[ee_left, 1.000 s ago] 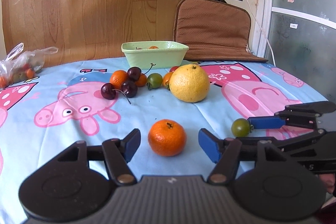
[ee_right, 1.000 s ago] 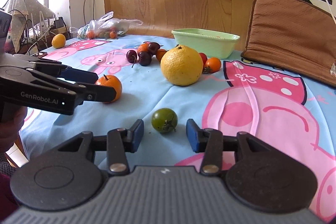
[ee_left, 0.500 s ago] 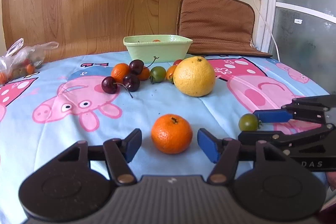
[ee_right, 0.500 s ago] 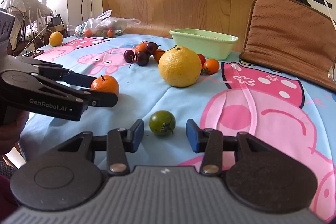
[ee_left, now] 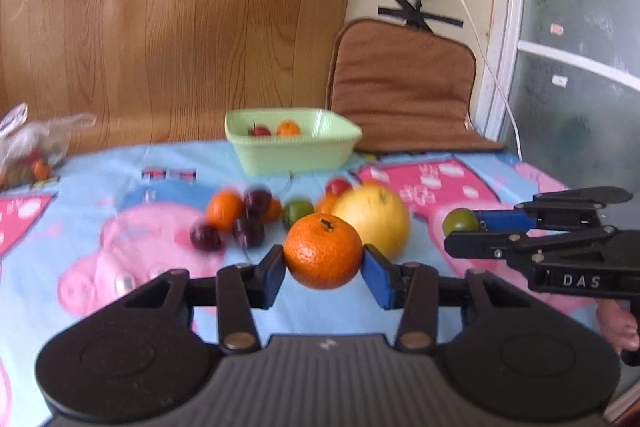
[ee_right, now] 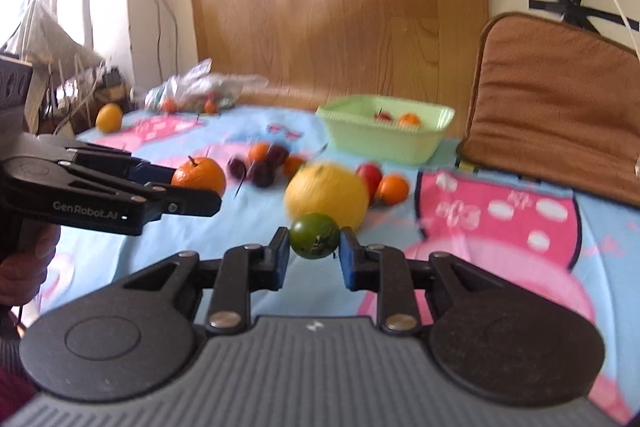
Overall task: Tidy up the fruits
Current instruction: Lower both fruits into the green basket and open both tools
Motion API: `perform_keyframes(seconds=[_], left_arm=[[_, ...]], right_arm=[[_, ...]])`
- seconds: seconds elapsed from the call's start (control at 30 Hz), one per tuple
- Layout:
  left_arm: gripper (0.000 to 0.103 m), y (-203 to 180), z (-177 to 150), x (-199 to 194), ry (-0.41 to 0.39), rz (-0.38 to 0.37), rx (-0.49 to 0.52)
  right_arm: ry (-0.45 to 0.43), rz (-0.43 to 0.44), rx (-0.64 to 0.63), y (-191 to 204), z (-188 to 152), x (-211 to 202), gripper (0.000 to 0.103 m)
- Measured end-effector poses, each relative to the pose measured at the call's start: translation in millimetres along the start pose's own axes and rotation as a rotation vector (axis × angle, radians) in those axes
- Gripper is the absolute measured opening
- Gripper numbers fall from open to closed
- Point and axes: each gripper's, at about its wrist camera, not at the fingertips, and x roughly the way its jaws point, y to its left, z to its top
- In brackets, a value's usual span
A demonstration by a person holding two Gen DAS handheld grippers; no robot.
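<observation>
An orange mandarin (ee_left: 322,251) hangs above the cartoon tablecloth between the blue pads of my left gripper (ee_left: 323,261); its jaws are closing and the pads press on the fruit. My right gripper (ee_right: 314,249) is shut on a small green tomato (ee_right: 315,235), also lifted off the cloth. In the left wrist view the right gripper (ee_left: 466,229) shows at the right with the tomato (ee_left: 459,221) at its tip. The light green bowl (ee_left: 296,155) stands at the back with a red and an orange fruit inside.
A big yellow citrus (ee_left: 378,221), dark cherries (ee_left: 248,229), small orange and red tomatoes (ee_right: 392,189) and another green tomato (ee_left: 297,211) lie between me and the bowl. A plastic bag of fruit (ee_left: 28,147) lies far left. A brown cushion (ee_left: 400,87) leans behind the bowl.
Both grippers closed on the fruit between their fingers, the left on the mandarin and the right on the green tomato, and lifted them off the cloth toward the bowl.
</observation>
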Motion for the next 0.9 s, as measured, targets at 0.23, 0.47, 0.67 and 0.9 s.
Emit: perform_keyframes(seconds=[0.23,0.47,0.67,0.9], left_arm=[[0.042,29,96,86,-0.016,0.011,-0.022],[0.042,56,119,192,0.118,0.055,-0.067],[0.046,63,115,231,0.188,0.107,-0.065],[0.051,66,120,179,0.096,0.079,-0.085]], right_arm=[[-0.060,-0.048,0.002,-57,69,66,0.029],[0.036,-0.097,0.030,-100,85,157,0.029],[0.068,-0.085,0.023,-106,86,184,0.036],[0.011,-0.090,0.066,-104,86,156,0.040]])
